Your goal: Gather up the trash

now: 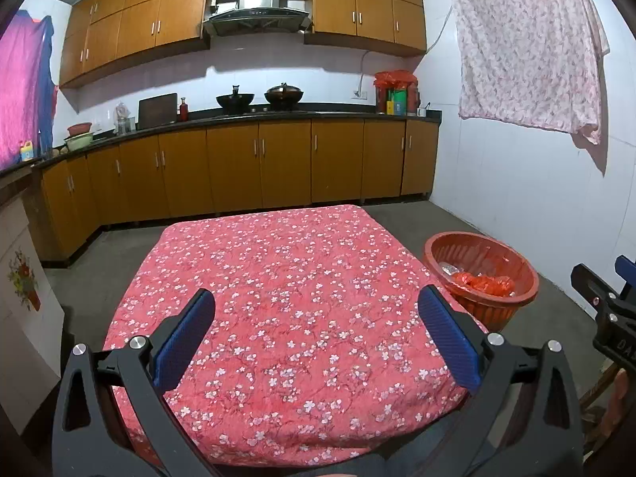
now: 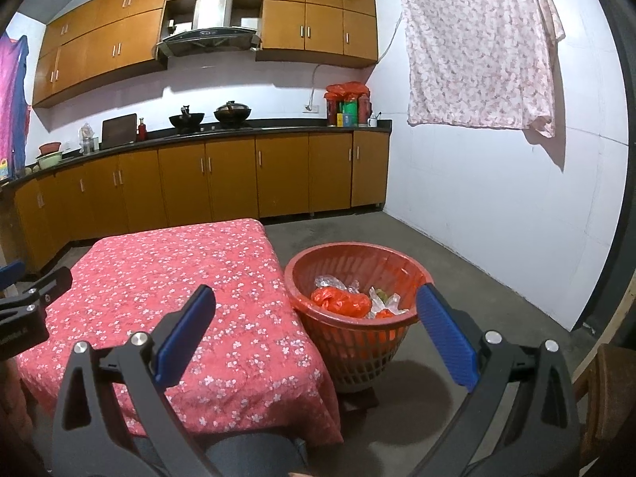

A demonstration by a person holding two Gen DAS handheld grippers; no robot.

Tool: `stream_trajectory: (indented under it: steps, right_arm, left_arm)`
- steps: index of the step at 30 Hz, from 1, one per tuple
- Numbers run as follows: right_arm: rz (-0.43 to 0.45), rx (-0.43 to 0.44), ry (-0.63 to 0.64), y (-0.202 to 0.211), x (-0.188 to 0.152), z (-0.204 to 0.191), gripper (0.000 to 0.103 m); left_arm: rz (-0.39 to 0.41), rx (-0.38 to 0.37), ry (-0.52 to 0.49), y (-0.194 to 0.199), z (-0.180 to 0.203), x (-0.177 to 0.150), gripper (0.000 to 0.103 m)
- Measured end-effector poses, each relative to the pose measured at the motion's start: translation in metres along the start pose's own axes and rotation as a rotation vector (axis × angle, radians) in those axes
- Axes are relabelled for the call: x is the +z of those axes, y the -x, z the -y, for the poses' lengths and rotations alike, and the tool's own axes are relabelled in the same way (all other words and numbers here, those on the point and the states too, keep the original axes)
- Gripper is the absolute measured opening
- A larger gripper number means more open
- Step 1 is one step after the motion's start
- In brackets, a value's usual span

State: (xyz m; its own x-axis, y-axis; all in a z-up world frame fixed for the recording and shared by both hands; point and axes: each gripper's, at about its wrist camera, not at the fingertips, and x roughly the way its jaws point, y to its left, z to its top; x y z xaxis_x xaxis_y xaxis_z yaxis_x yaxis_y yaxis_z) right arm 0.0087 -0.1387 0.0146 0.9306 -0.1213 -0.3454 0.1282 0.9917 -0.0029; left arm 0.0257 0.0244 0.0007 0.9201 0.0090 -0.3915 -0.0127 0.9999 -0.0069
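Both grippers, left (image 1: pixel 316 304) and right (image 2: pixel 316 304), are hovering spread apart and holding nothing, likely because the trash (image 2: pixel 342 300) is already lying in the red basket (image 2: pixel 294 278) just beside the cloth-covered table (image 2: pixel 167 270).

We see a round red basket (image 2: pixel 359 278) with slatted sides standing upright on the floor, just beside the table's right edge. Inside it lies trash: a crumpled orange-red bag (image 2: pixel 341 301) and clear plastic wrappers (image 2: pixel 381 301) piled beside it.
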Motion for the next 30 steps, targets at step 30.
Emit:
stream_trajectory:
  steps: [30]
  right_arm:
    - [-0.004, -0.012, -0.013, 0.002, -0.0015, 0.0017, 0.099]
  left_arm:
    - [-0.017, -0.019, 0.003, 0.0007, -0.0018, -0.0022, 0.101]
